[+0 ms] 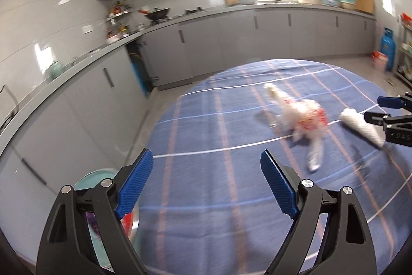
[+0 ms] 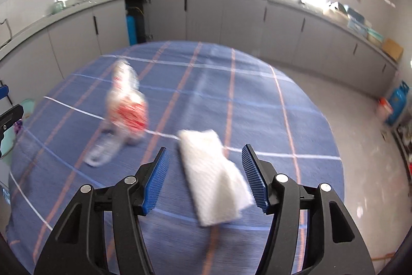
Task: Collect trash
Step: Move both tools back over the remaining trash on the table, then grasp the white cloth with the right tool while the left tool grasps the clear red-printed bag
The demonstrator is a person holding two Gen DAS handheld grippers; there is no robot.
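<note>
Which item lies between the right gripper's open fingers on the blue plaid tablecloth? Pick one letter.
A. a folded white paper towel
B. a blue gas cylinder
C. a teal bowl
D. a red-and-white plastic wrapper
A: in the right wrist view the folded white paper towel lies between the open pads of the right gripper, while the red-and-white plastic wrapper sits farther off to the left.

left gripper (image 1: 207,187) spread, right gripper (image 2: 206,178) agape (empty)

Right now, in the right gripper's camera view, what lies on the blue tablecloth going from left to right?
Clear wrapper with red print → folded white paper towel, which lies between the right gripper's open jaws.
</note>
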